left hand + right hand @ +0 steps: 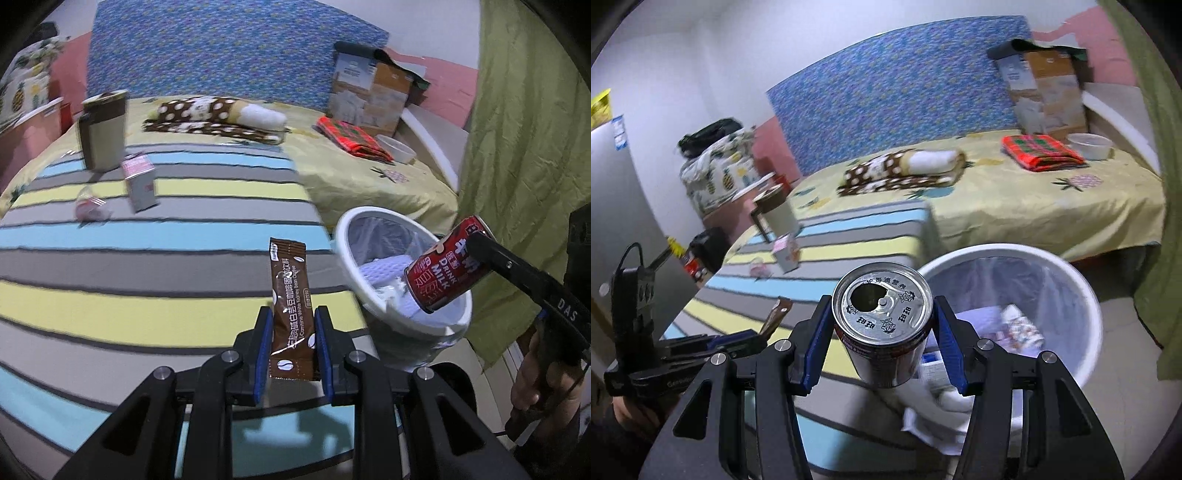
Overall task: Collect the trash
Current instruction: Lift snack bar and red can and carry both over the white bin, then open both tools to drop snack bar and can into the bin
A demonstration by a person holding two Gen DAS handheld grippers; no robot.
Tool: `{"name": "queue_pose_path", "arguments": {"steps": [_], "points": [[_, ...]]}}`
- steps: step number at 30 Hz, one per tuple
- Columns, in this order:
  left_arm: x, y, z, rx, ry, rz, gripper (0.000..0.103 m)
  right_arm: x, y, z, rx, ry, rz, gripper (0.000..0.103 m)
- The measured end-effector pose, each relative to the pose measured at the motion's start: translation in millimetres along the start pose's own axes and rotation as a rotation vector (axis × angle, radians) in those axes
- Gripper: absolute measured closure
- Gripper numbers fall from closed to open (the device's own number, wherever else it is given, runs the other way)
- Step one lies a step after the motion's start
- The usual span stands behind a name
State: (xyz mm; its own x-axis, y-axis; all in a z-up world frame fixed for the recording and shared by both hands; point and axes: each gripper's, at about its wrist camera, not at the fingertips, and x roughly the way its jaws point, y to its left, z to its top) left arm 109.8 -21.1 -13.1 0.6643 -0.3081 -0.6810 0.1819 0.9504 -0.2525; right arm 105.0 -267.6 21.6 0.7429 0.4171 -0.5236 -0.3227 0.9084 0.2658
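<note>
Carrying two pieces of trash to the bin

Clamped in the right hand-held gripper (pixel 881 328), the opened milk can (pixel 882 325) hangs over the white bin (pixel 1086 295); leftover liquid could spill, though its inside cannot be seen. The left hand-held gripper (pixel 291 354), narrow, pinches a coffee sachet (pixel 291 310) over the striped bed cover (pixel 147 280), where it might fall short.

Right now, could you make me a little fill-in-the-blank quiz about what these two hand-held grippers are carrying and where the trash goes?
1. The left hand-held gripper is shut on a brown ____ sachet.
2. The right hand-held gripper holds a red milk ____ with an opened top.
3. The white bin is lined with a clear plastic ____.
4. The small pink carton lies on the ____ cloth.

Missing words: coffee; can; bag; striped
</note>
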Motion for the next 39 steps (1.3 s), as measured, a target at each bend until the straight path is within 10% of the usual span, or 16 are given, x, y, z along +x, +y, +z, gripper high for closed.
{"name": "queue_pose_path", "arguments": {"steps": [35,39], "points": [[102,-108,13,0.189,0.178,-0.201,0.079,12,-77,-17,0.152,0.141,-0.198,0.048],[104,-109,13,0.192,0.178,-0.208,0.059,10,-77,-16,0.151,0.135,-0.207,0.046]]}}
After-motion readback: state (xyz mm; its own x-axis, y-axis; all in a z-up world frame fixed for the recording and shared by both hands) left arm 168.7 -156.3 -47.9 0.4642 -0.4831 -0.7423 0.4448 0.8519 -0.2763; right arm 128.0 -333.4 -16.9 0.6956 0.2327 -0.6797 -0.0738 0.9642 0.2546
